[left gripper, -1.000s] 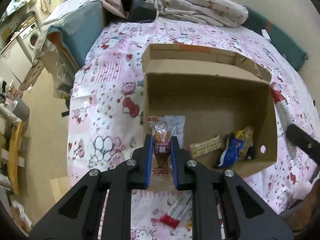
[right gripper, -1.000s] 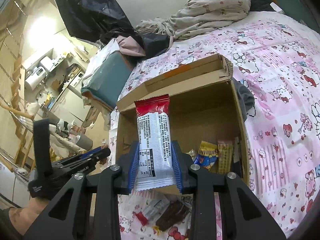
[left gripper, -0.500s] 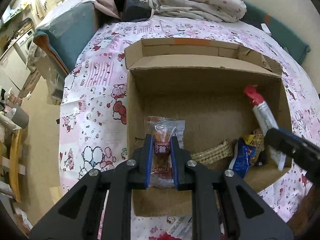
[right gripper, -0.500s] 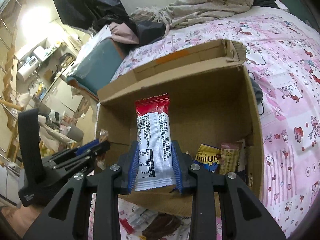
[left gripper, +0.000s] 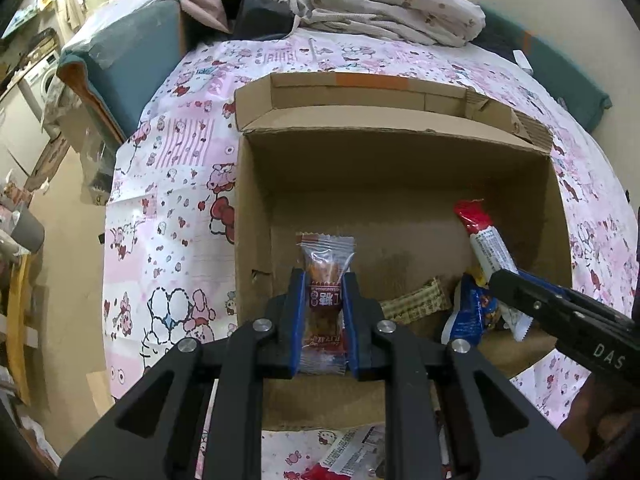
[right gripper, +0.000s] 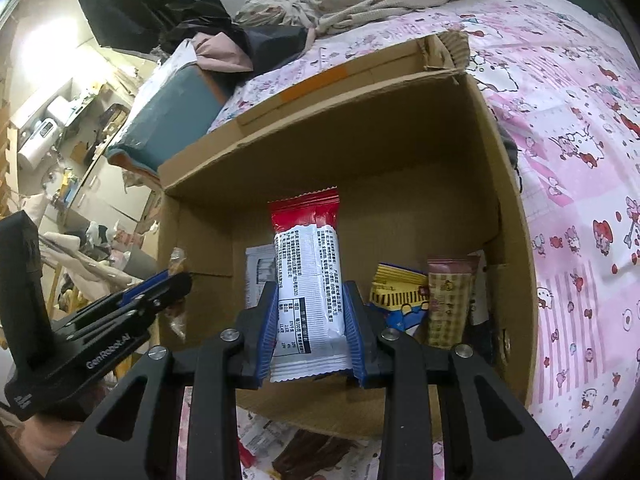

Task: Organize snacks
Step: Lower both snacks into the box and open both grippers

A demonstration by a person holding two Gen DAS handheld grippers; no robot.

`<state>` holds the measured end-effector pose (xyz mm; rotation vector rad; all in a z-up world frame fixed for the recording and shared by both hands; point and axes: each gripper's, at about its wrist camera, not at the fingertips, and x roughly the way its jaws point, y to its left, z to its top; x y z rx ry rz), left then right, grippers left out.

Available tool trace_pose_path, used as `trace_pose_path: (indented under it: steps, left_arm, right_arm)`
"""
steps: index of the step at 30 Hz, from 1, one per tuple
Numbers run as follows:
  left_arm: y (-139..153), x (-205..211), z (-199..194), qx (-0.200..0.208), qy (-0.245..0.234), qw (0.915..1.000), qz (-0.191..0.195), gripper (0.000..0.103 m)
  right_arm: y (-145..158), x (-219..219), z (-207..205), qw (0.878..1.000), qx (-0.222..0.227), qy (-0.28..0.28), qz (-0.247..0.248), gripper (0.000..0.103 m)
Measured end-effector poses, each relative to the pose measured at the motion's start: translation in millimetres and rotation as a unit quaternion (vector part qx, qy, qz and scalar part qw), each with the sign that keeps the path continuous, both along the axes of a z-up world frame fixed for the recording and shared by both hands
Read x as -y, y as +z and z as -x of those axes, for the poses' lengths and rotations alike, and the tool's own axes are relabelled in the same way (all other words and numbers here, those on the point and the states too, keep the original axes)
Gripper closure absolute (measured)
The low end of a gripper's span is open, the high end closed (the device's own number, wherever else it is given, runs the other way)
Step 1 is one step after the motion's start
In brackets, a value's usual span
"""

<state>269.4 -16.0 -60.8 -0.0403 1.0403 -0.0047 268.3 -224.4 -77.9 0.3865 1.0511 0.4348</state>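
Both claws have come down into the cardboard box (left gripper: 256, 208) on the bed (left gripper: 168, 200) since a second ago. I see my left claw (left gripper: 323, 312) clamped on a clear-wrapped snack (left gripper: 326, 280) over the box's left side, and my right claw (right gripper: 311, 320) clamped on a red-and-white snack bar (right gripper: 308, 272), held upright above the loose snack packets (right gripper: 400, 292) in the right corner.

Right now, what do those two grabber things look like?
Both are black plastic with blue ribbed pads on the fingers and round silver screws at the joints. The left gripper shows white lettering on its side in the right camera view. The right gripper shows white letters "DAS" in the left view. No cables or sleeves are visible.
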Motion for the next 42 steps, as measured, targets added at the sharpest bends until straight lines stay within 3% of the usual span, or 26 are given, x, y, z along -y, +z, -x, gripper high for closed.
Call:
trace_pose_path:
  steps: [6,13,15,16,17,18,20,23,32,35,39,42]
  left_arm:
    - [-3.8,0.6,0.0,-0.005,-0.001,1.0000,0.007,0.087]
    - [-0.1,5.0,1.3,0.009,-0.010,0.9999,0.000,0.087]
    - [-0.6,6.0,0.9,0.008,-0.012,0.9999,0.001,0.086]
    - [-0.4,7.0,1.5,0.009,-0.012,0.9999,-0.003,0.083]
    - [0.0,7.5,2.1,0.011,-0.012,0.9999,-0.005,0.074]
    - [0.6,7.9,2.8,0.012,-0.012,0.9998,-0.006,0.066]
    - [3.5,8.1,5.5,0.019,-0.009,0.9997,-0.007,0.028]
    - [8.2,6.1,8.4,0.033,-0.004,0.9994,-0.003,0.014]
    - [18.1,-0.5,15.4,0.046,-0.004,0.9988,0.017,0.014]
    - [27.0,-4.6,21.9,0.057,0.000,0.9980,0.028,0.014]
    - [45.1,-11.4,36.1,0.092,0.016,0.9954,0.020,0.014]
    - [51.4,-19.0,47.4,0.096,0.023,0.9947,0.029,0.014]
  right_arm:
    - [-7.4,-4.3,-0.2,1.000,-0.010,0.001,0.007,0.069]
    - [-5.6,0.1,-0.2,1.000,-0.002,-0.012,-0.019,0.067]
    - [-5.5,1.9,0.1,0.999,-0.003,-0.011,-0.034,0.062]
    - [-4.9,1.9,0.5,0.999,-0.002,-0.010,-0.038,0.054]
    - [-3.7,1.3,0.4,0.999,-0.002,-0.008,-0.040,0.040]
    - [-1.9,1.8,0.4,0.999,0.000,-0.011,-0.041,0.032]
    - [2.0,4.7,2.1,0.999,0.011,-0.019,-0.038,0.026]
    - [6.2,9.6,0.3,0.999,0.014,-0.032,-0.035,0.024]
    - [23.6,14.5,5.5,0.998,0.035,-0.042,-0.035,0.014]
    - [31.3,12.6,12.7,0.998,0.047,-0.037,-0.032,0.006]
    - [46.2,12.8,29.2,0.996,0.075,-0.033,-0.022,0.005]
    - [55.9,16.0,43.1,0.995,0.088,-0.035,-0.014,0.002]
